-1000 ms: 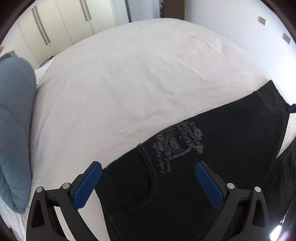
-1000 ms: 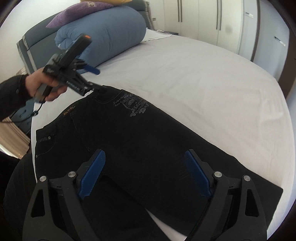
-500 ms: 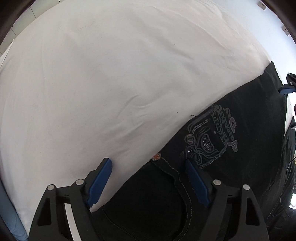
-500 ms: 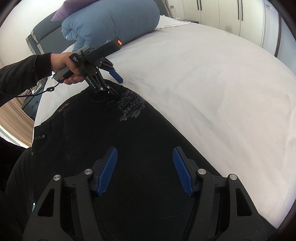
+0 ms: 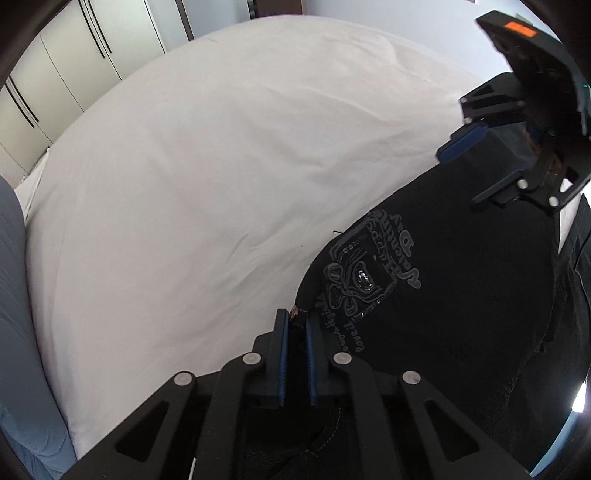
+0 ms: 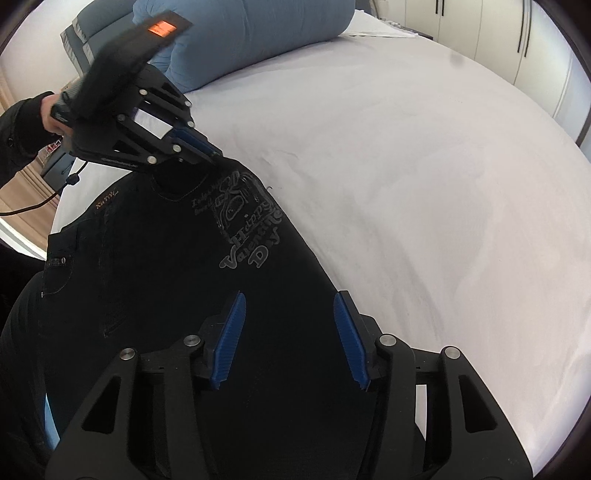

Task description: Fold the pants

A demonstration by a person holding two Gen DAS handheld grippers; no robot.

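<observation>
Black pants (image 5: 443,295) with a grey printed graphic lie on the white bed; they also show in the right wrist view (image 6: 166,277). My left gripper (image 5: 295,325) is shut on the pants' edge near the pocket, seen from the right wrist view (image 6: 216,153) lifting that edge a little. My right gripper (image 6: 288,314) is open, its blue pads either side of the pant leg, low over the cloth. It shows in the left wrist view (image 5: 476,147) at the upper right.
White bedsheet (image 5: 221,166) stretches beyond the pants. A blue rolled duvet (image 6: 251,33) lies at the head of the bed. White wardrobe doors (image 5: 74,66) stand behind. The bed's edge (image 6: 48,236) is at the waistband side.
My left gripper has closed on the pants' edge; it was open over it before. My right gripper has moved closer along the leg and narrowed somewhat.
</observation>
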